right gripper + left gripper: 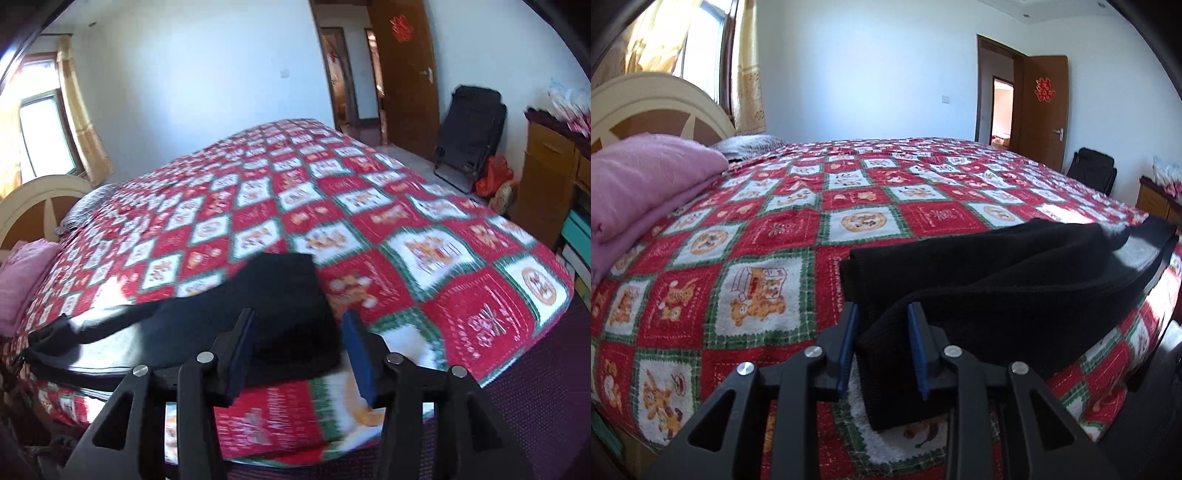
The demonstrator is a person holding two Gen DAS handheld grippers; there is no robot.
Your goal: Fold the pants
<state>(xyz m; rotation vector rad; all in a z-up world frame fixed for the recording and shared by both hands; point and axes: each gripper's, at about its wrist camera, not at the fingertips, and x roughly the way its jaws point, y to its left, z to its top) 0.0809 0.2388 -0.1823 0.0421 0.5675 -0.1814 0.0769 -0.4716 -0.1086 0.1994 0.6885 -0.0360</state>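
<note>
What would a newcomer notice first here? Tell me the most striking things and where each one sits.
The loud red, white and green patchwork bedspread fills both views. On its near edge lie the black pants, with cloth between the left gripper fingers and the right gripper open over the other end. A folded pink blanket sits near the cream headboard, at the left in the left wrist view.

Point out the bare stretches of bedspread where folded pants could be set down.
Free: the wide middle of the bedspread, between the pink blanket at the headboard side and the black pants; also the far half toward the door. Crowded: the near edge, where the pants lie at both grippers' jaws.
</note>
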